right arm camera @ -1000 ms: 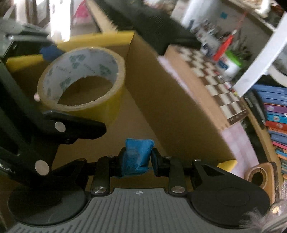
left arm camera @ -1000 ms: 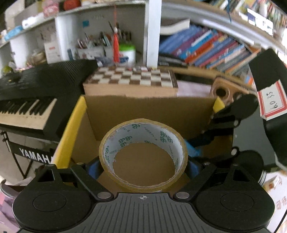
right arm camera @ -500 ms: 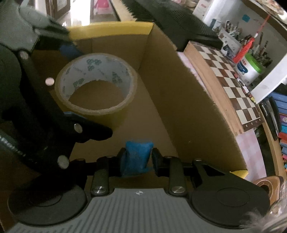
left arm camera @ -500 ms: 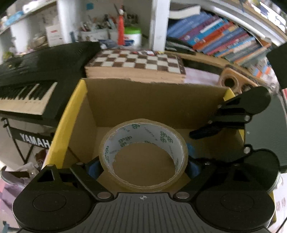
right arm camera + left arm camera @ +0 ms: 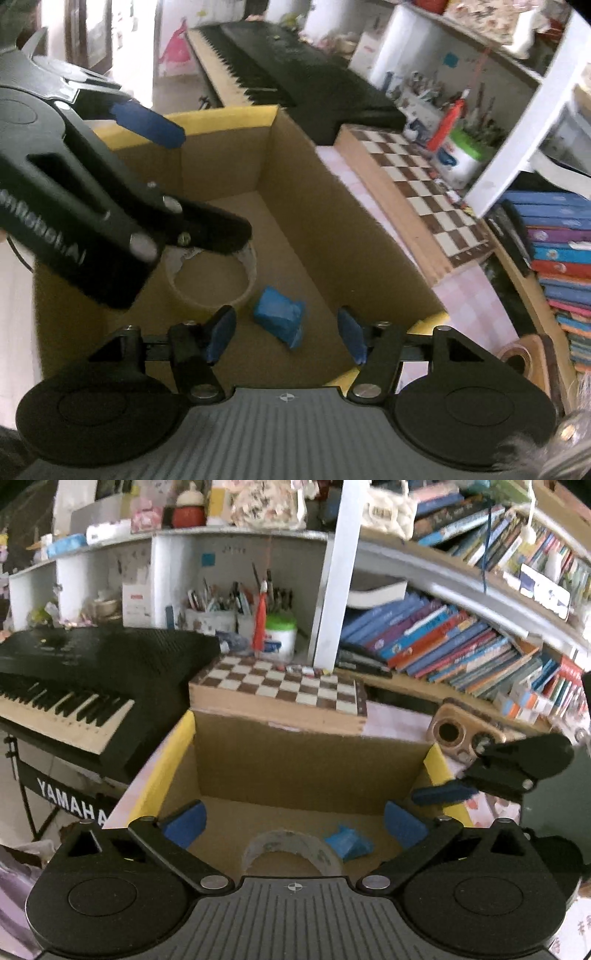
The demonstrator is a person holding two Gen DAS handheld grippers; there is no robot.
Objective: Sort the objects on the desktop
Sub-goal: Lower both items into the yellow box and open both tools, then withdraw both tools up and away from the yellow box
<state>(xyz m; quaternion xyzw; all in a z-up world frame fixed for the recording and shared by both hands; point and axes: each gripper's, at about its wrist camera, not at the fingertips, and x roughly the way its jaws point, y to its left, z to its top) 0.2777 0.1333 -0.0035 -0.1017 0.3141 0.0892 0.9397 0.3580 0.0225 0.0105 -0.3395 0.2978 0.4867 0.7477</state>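
Observation:
A roll of clear tape (image 5: 291, 851) lies flat on the floor of a cardboard box (image 5: 303, 764) with yellow rim flaps. A small blue packet (image 5: 349, 842) lies just right of it. My left gripper (image 5: 293, 821) hovers above them, its jaws opening wide, with nothing between them. In the right wrist view the tape roll (image 5: 216, 278) and the blue packet (image 5: 280, 317) both rest on the box (image 5: 343, 221) floor. My right gripper (image 5: 286, 334) is above the packet, jaws opening and clear of it. The left gripper's arm covers part of the roll there.
A chessboard box (image 5: 280, 690) stands behind the cardboard box. A black keyboard (image 5: 74, 679) sits to the left on a stand. Shelves with books (image 5: 443, 642) and a pen holder (image 5: 236, 609) fill the back. A wooden block with holes (image 5: 461, 733) lies at right.
The left gripper let go of the tape roll, which now lies on the box floor. The right gripper released the blue packet beside it. Both grippers rose and spread.

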